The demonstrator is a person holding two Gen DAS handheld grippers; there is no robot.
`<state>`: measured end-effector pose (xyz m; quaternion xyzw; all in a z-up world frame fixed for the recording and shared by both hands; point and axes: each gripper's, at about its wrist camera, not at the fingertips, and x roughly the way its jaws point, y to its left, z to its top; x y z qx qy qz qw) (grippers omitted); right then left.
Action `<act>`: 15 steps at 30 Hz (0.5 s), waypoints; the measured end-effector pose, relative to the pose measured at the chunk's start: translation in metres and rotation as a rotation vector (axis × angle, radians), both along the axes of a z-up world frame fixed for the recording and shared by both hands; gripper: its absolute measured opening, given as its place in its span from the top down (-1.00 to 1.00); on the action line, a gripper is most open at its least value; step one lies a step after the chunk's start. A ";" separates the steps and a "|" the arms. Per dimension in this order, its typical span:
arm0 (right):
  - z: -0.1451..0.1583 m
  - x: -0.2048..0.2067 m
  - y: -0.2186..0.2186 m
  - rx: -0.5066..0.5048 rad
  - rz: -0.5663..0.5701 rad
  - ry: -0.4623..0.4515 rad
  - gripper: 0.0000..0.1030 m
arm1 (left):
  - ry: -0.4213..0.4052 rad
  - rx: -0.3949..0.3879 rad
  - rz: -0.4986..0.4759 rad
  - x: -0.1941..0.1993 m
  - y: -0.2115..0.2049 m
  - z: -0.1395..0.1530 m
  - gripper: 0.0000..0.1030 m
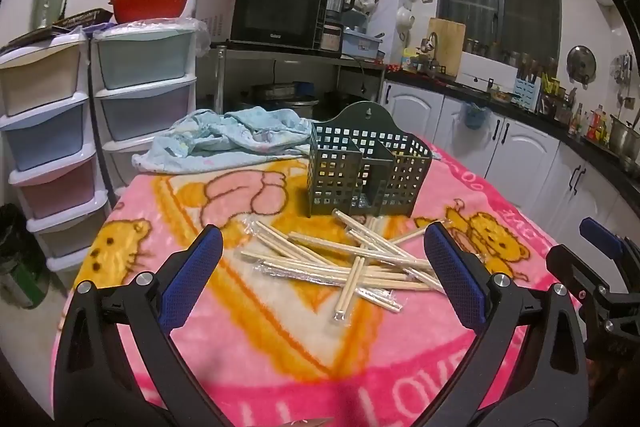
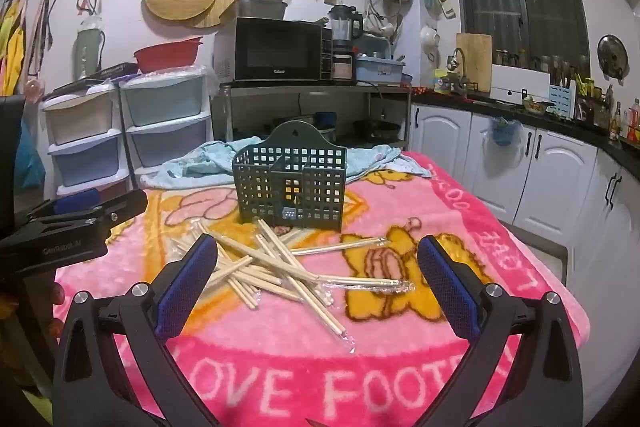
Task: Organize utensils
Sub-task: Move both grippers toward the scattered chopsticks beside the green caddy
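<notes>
A dark green perforated utensil holder (image 1: 368,171) with compartments stands upright on the pink blanket; it also shows in the right wrist view (image 2: 290,185). A loose pile of plastic-wrapped wooden chopsticks (image 1: 348,263) lies in front of it, also seen in the right wrist view (image 2: 272,267). My left gripper (image 1: 324,267) is open and empty, hovering just short of the pile. My right gripper (image 2: 318,273) is open and empty, near the pile's right side. Each gripper shows at the edge of the other's view.
The pink cartoon blanket (image 1: 280,339) covers the table. A crumpled light blue cloth (image 1: 224,143) lies behind the holder. Plastic drawer towers (image 1: 60,131) stand left of the table; white cabinets (image 2: 540,171) stand to the right.
</notes>
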<state>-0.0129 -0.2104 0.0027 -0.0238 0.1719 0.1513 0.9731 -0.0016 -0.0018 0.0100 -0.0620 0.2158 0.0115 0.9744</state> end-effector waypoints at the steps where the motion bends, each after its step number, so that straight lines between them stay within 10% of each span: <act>1: 0.000 0.000 0.001 0.000 -0.002 0.002 -0.88 | -0.001 0.001 0.000 -0.001 0.000 -0.001 -0.80; 15: -0.001 0.001 0.000 -0.004 0.011 -0.001 -0.88 | -0.004 0.001 0.000 -0.001 0.001 0.000 -0.80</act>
